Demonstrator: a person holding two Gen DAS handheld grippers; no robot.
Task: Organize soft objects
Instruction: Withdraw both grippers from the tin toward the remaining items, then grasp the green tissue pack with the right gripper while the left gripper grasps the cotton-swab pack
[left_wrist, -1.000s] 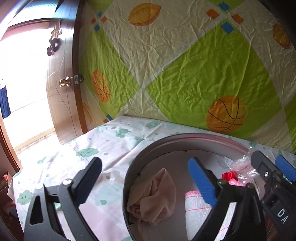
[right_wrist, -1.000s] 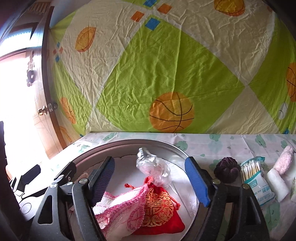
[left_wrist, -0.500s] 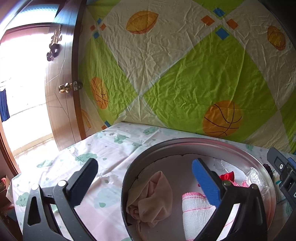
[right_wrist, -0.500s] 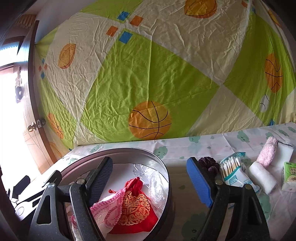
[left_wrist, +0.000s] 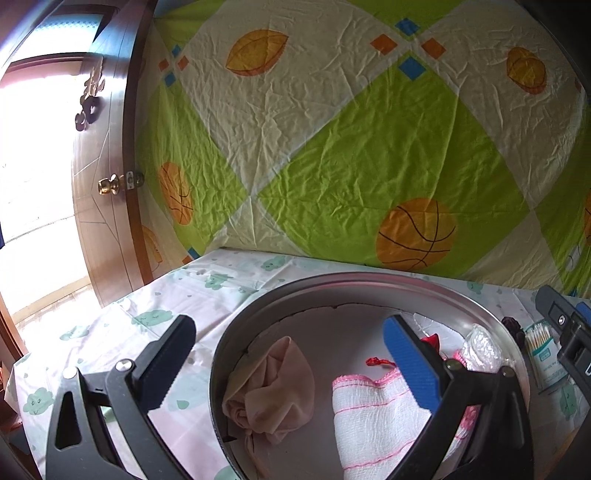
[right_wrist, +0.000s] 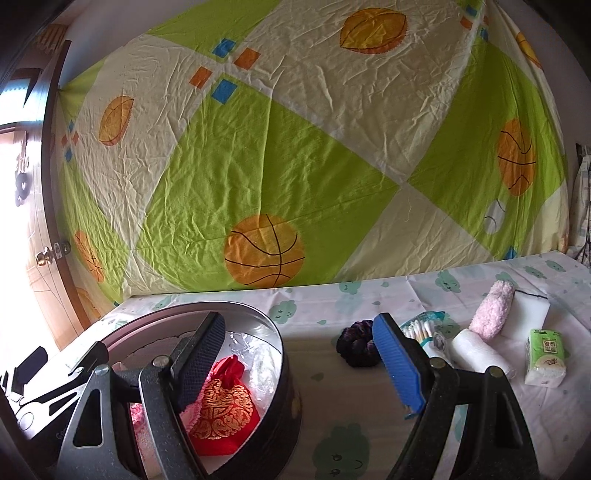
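Observation:
A round metal tin (left_wrist: 369, 284) (right_wrist: 288, 373) holds a beige cloth (left_wrist: 273, 384), a white towel with pink trim (left_wrist: 376, 417), a red embroidered pouch (right_wrist: 221, 406) and a clear plastic bag (right_wrist: 258, 365). My left gripper (left_wrist: 291, 365) is open and empty over the tin's left rim. My right gripper (right_wrist: 299, 362) is open and empty over the tin's right rim. To its right on the table lie a dark purple scrunchie (right_wrist: 356, 341), a cotton swab pack (right_wrist: 421, 328), a white rolled cloth (right_wrist: 480, 354), a pink fluffy roll (right_wrist: 493, 310), a white sponge (right_wrist: 528, 314) and a green tissue pack (right_wrist: 545, 358).
The table (left_wrist: 122, 332) has a pale cloud-print cloth. A green and cream sheet (right_wrist: 295, 166) hangs behind it. A wooden door (left_wrist: 107, 184) stands at the left. The right gripper shows at the right edge of the left wrist view (left_wrist: 569, 332).
My right gripper has swung right, from over the tin's middle toward the loose items on the table. The plastic bag now lies in the tin. My left gripper has barely moved.

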